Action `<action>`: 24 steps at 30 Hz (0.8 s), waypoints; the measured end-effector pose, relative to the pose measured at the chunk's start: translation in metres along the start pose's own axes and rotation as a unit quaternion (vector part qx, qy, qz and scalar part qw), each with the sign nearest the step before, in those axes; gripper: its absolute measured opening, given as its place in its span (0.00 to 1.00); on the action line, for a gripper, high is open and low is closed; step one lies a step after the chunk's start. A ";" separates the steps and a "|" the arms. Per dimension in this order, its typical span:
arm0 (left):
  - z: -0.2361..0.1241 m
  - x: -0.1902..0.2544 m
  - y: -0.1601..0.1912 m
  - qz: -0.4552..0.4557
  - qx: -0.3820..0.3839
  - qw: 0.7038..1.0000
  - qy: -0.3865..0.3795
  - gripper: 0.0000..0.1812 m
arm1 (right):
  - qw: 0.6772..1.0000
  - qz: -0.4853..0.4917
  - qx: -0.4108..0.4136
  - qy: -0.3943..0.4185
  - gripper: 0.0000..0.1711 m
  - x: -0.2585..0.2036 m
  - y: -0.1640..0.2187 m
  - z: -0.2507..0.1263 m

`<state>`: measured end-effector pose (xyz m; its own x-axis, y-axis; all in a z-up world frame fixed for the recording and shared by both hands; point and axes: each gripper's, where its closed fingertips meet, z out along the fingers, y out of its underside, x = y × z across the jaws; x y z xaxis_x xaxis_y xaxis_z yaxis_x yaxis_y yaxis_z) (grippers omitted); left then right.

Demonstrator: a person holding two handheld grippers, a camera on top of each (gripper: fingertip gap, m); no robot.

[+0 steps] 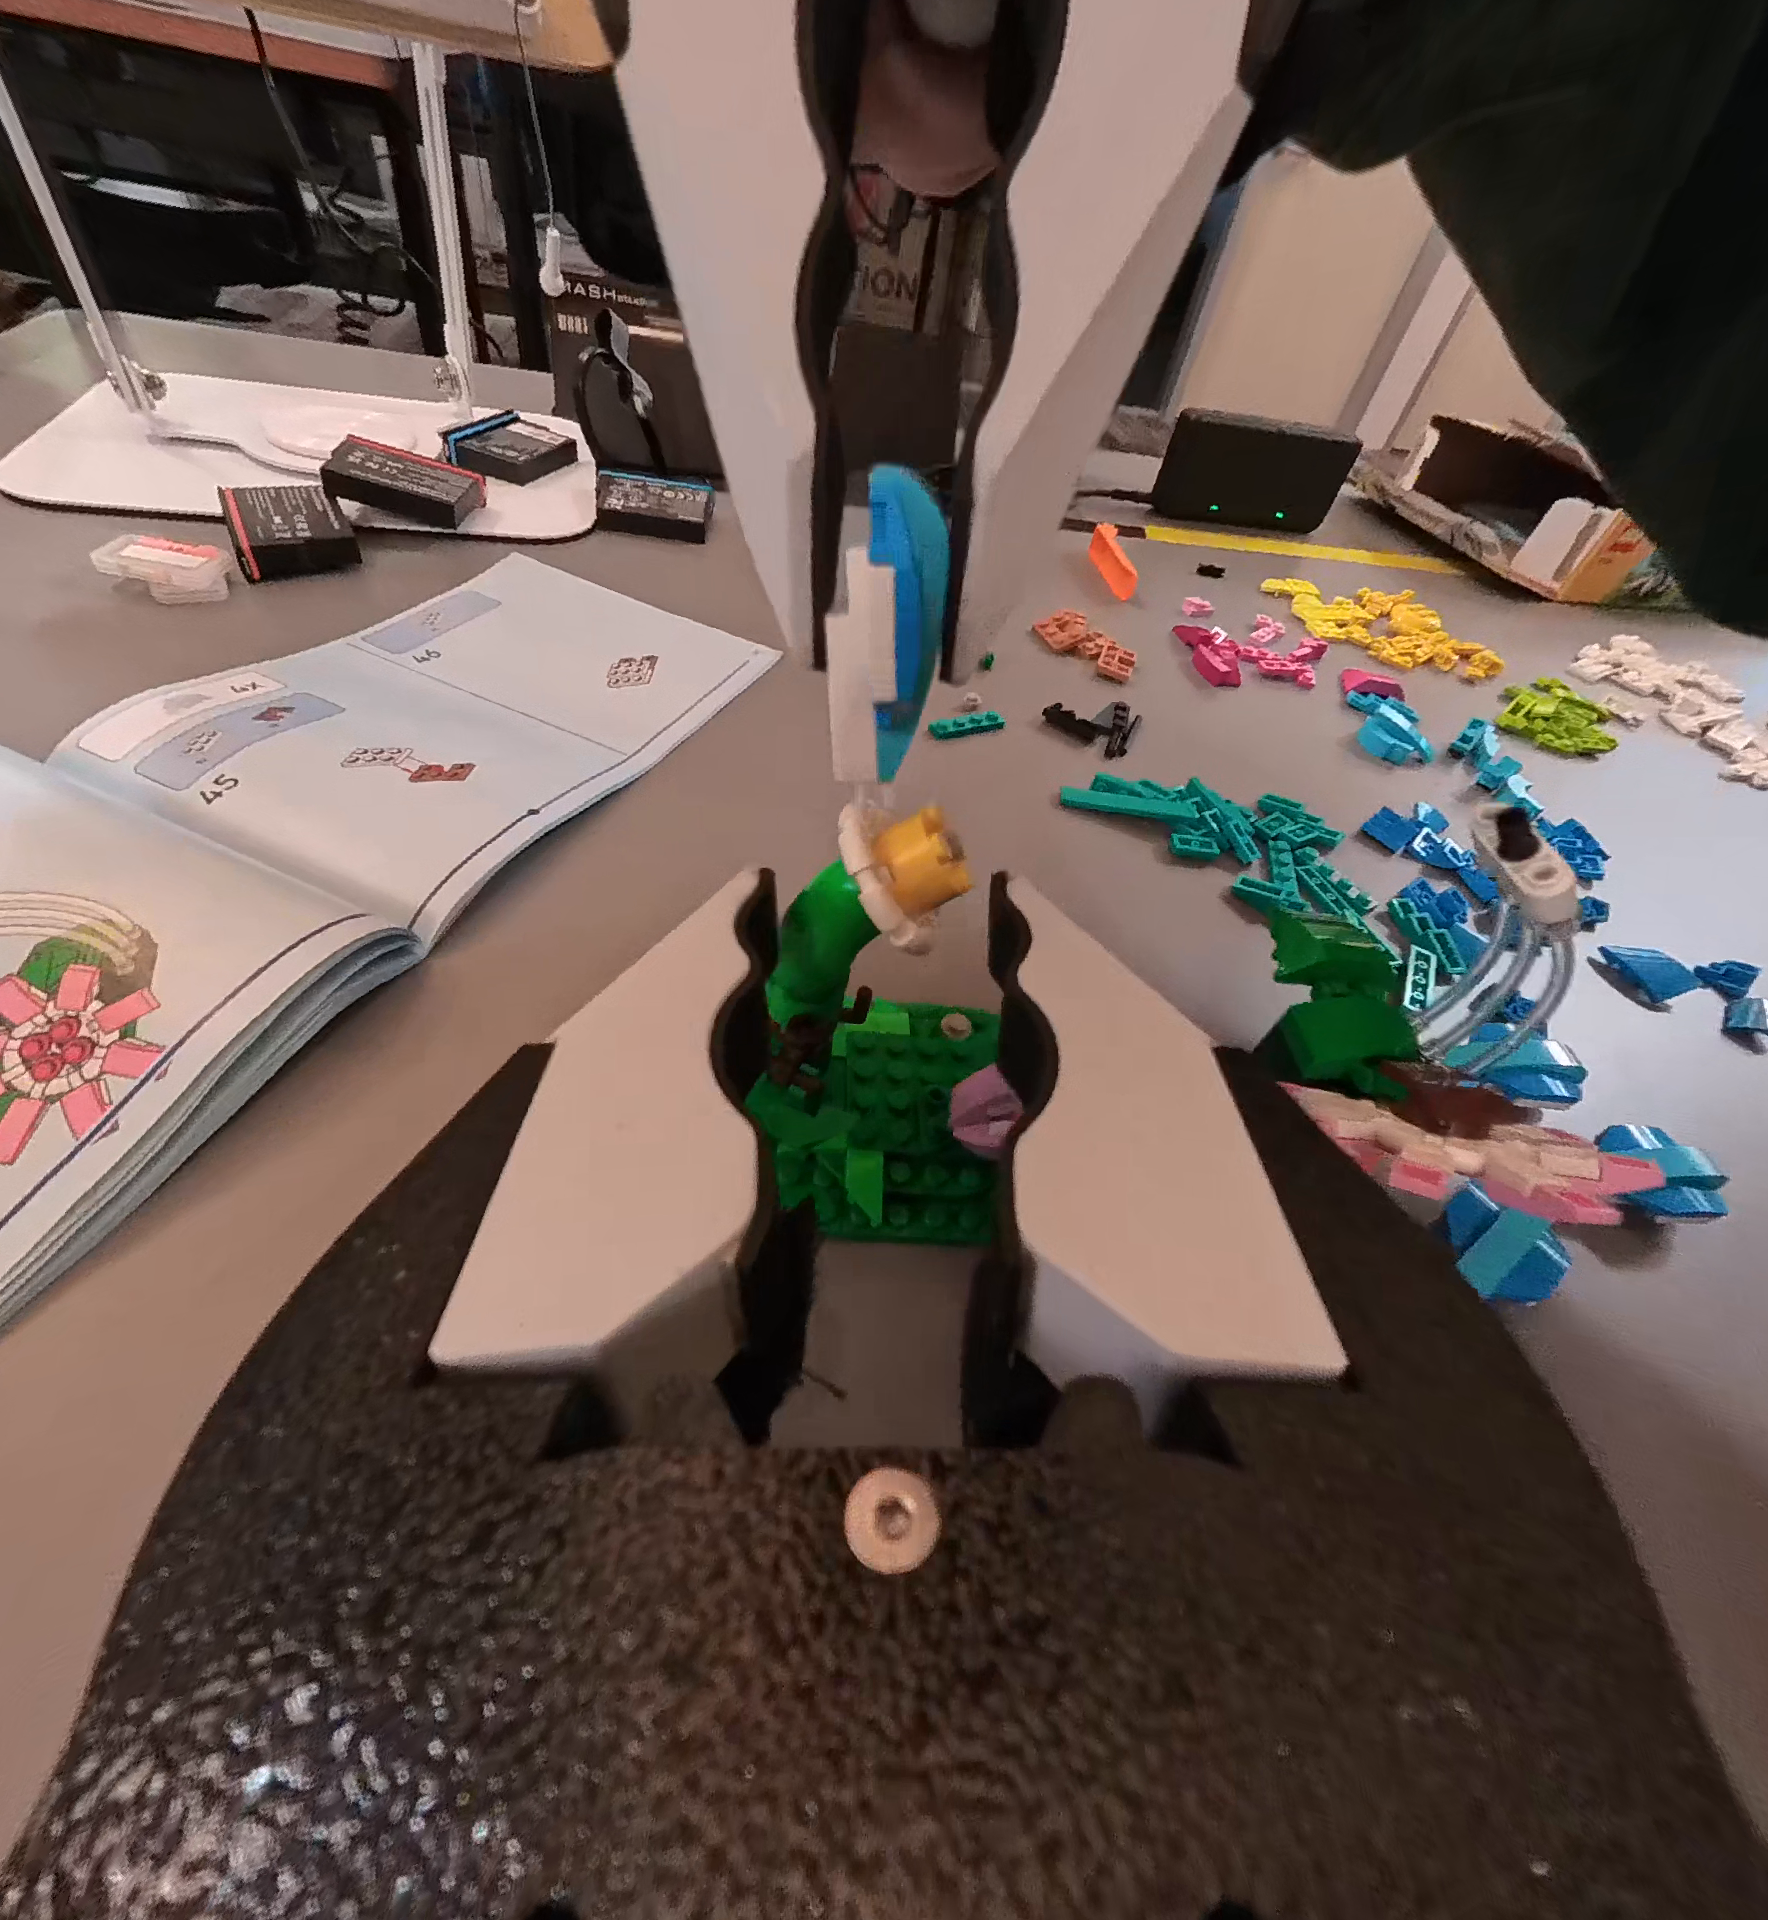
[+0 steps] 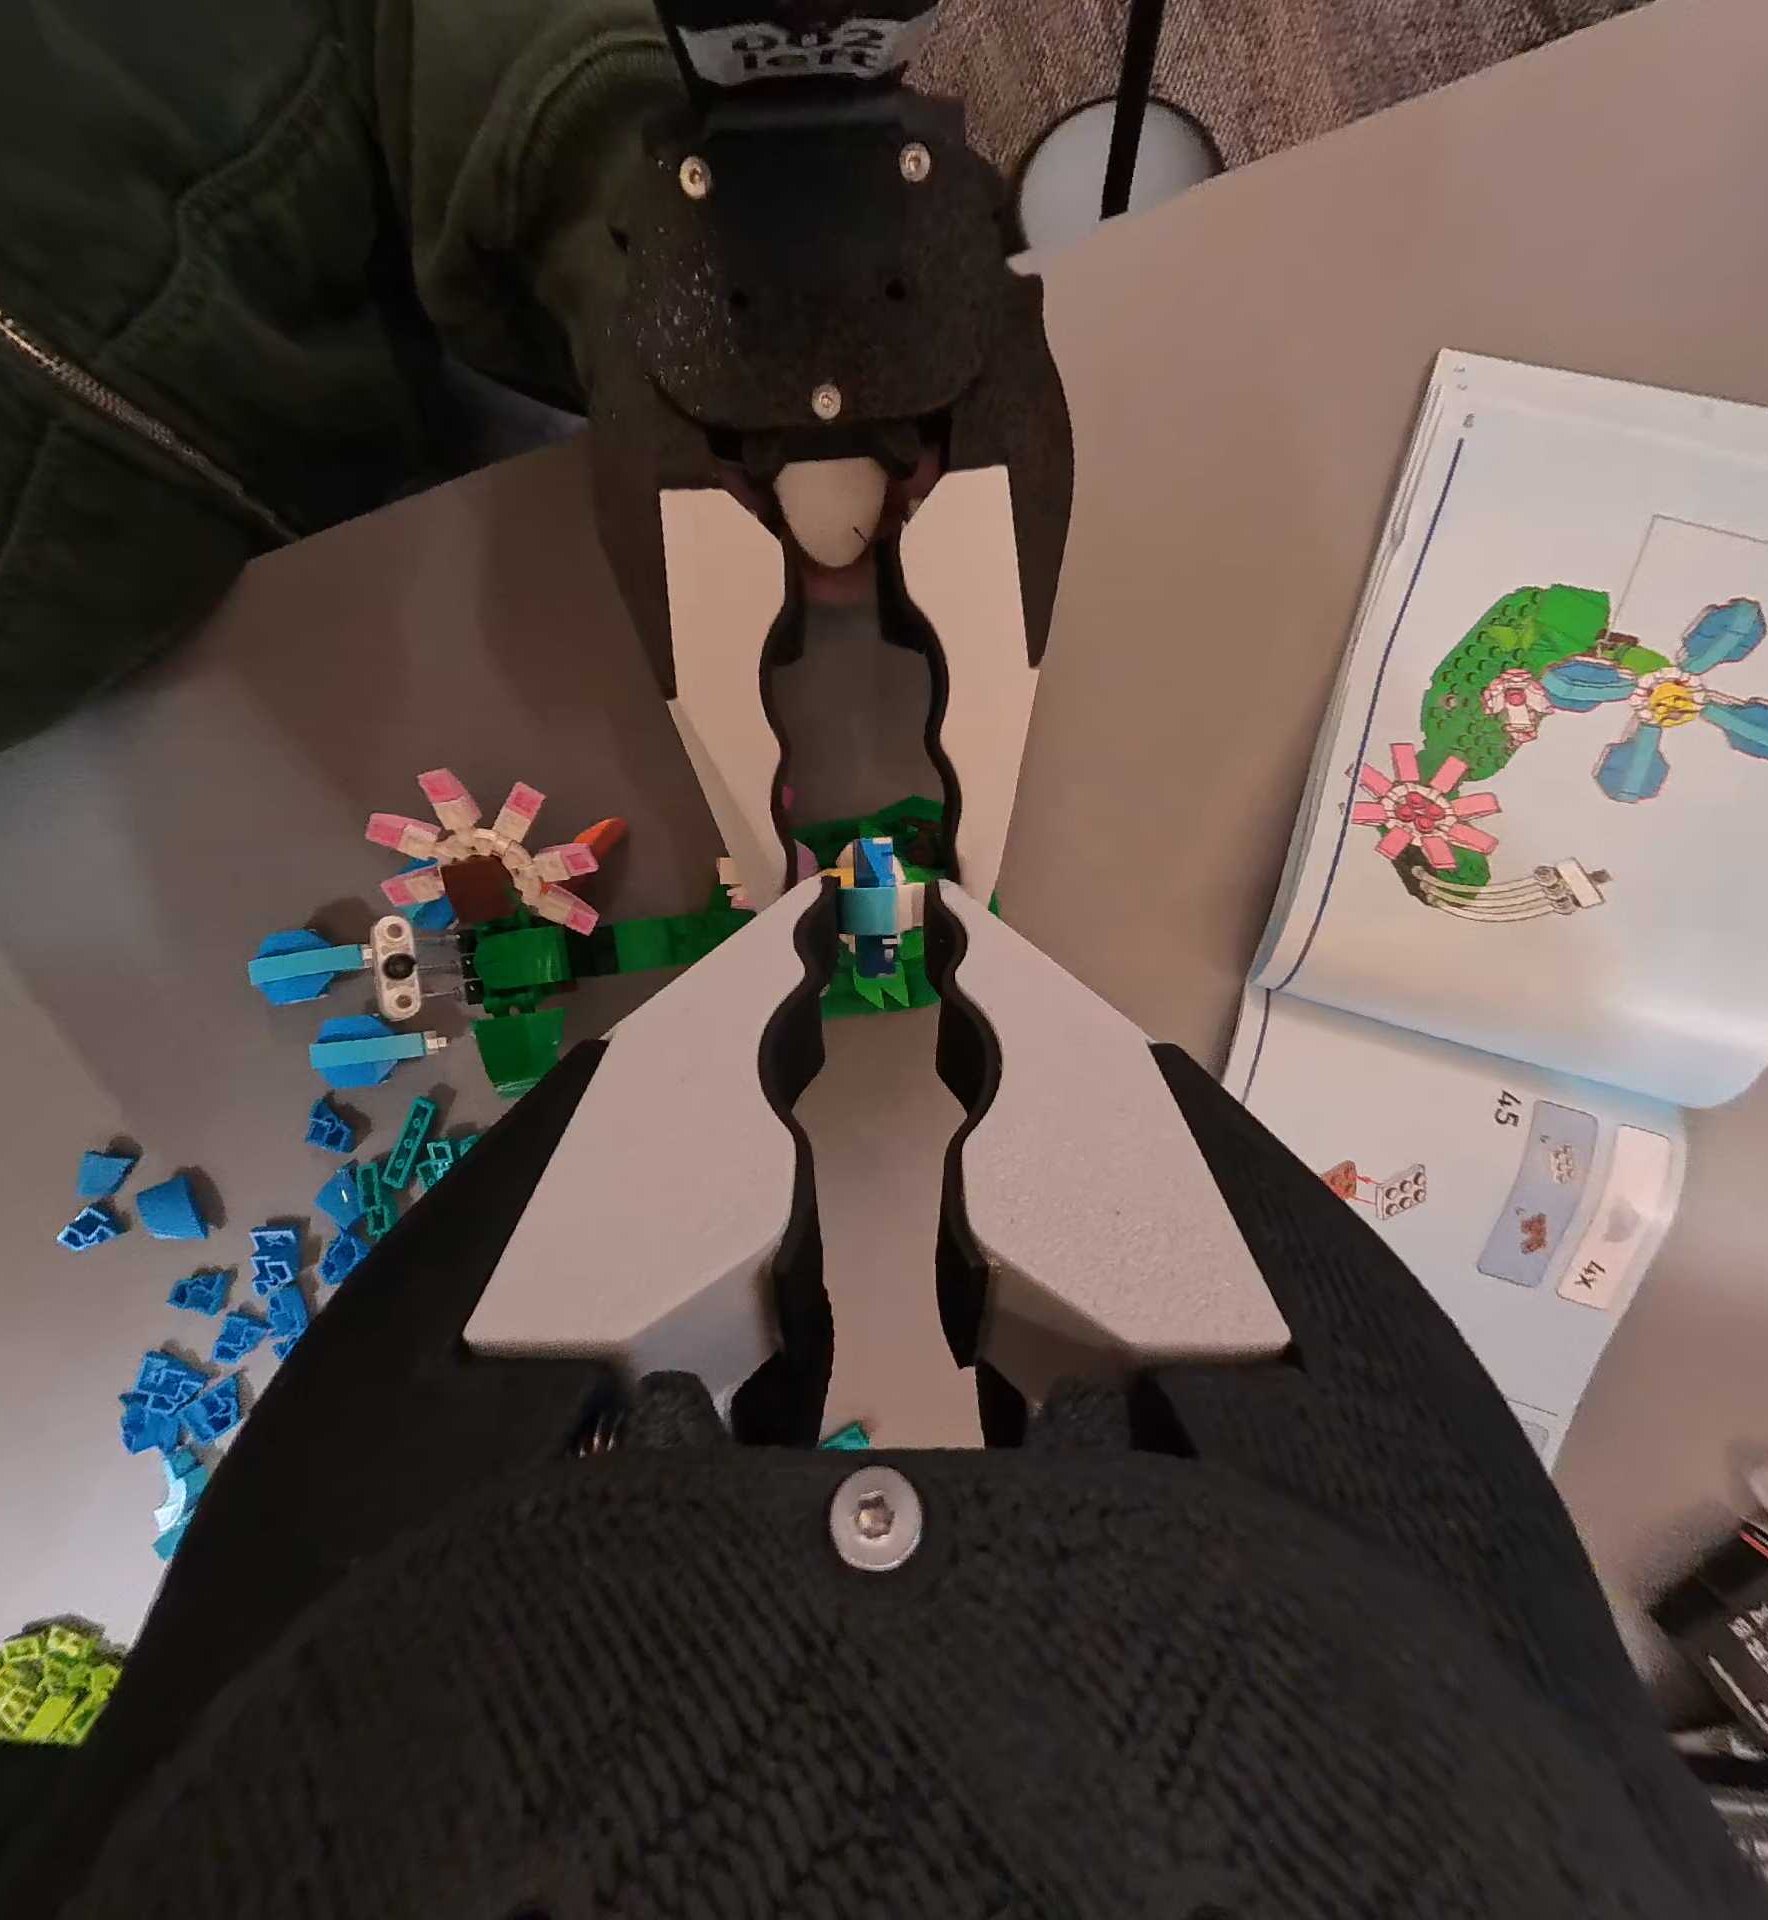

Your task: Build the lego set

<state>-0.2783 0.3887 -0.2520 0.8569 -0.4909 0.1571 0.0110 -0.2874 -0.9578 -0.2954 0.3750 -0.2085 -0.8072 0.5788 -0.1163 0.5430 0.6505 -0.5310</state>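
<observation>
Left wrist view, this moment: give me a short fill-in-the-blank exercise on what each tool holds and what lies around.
1. The right tool grips a petal that is white and ____.
2. The left tool straddles the ____ leafy base.
3. The stem's white ring carries a ____ round brick.
4. The open instruction booklet lies to the ____ of the left tool.

Missing words: blue; green; yellow; left
</observation>
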 end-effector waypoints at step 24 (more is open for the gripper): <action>0.003 0.003 0.001 0.032 -0.004 0.999 -0.001 0.18 | 0.997 0.012 -0.055 -0.045 0.08 0.000 0.006 0.004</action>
<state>-0.2739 0.3895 -0.2527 0.8571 -0.5062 0.0954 -0.0475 -0.2622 -0.9638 -0.2928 0.3767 -0.2155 -0.8083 0.5515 -0.2064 0.5810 0.6900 -0.4317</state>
